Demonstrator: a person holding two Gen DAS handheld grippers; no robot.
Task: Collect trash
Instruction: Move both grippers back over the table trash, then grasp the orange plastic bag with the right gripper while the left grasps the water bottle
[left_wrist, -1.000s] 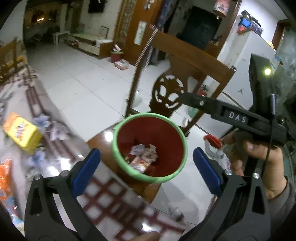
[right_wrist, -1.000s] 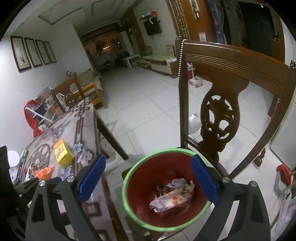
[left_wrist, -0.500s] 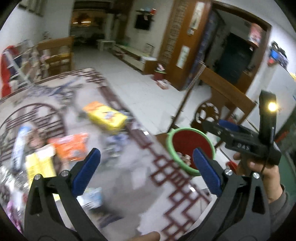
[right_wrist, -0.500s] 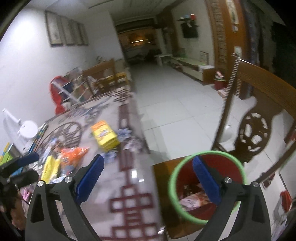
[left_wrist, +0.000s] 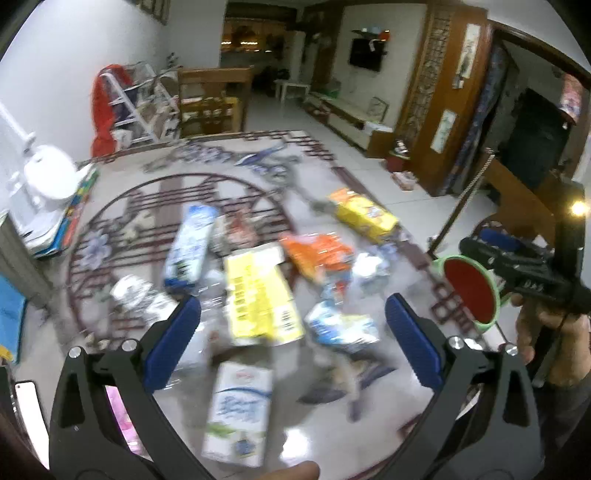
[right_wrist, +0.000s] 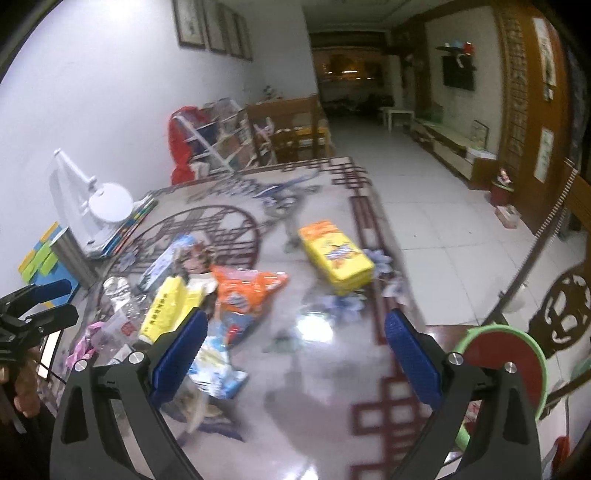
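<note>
Glossy patterned tabletop (right_wrist: 325, 354) fills most of what you're seeing, dark red lattice lines around its edge and a big circle motif toward the far left; the trash is scattered over its middle and left part. Off the right edge sits the red bin with the green rim (right_wrist: 506, 373), next to a carved wooden chair (right_wrist: 565, 314); from your left gripper's camera the same bin (left_wrist: 471, 291) shows partly behind your right gripper (left_wrist: 513, 258).

Pile, big to small: yellow flat carton (left_wrist: 258, 295) in the middle; white and blue carton (left_wrist: 238, 410) nearest the edge by you; blue and white carton (left_wrist: 190, 243) further left; yellow box (right_wrist: 334, 254) toward the far right edge, apart from the rest; orange snack bag (right_wrist: 247, 288) between that box and the pile; crumpled blue-white wrapper (left_wrist: 341, 328) just beside the flat carton.

Your left gripper (left_wrist: 291, 336) is spread wide and empty, above the pile; right gripper (right_wrist: 293, 356) also spread wide, nothing in it, over bare tabletop.
</note>
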